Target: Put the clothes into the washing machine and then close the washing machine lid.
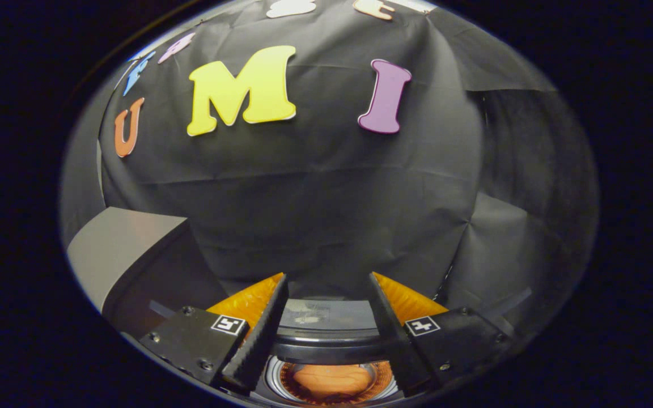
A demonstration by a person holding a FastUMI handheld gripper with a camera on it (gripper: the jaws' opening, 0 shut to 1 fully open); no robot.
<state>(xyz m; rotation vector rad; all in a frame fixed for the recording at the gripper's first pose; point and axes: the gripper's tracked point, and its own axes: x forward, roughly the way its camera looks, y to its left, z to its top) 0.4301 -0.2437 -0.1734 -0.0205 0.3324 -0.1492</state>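
Observation:
My gripper (327, 277) hovers over the washing machine, open, with nothing held between its fingers. Below and between the fingers I see the machine's dark round rim (326, 347) and its top panel (326, 314). Inside the drum lies an orange garment (331, 381), partly hidden by the fingers. To the left of the fingers a grey panel with a dark inner face (119, 249) stands tilted up; it looks like the machine's lid, raised.
The booth's black cloth wall (326, 215) hangs close behind the machine, creased and folded at the right (502, 238). The raised grey panel takes up the space to the left of the fingers.

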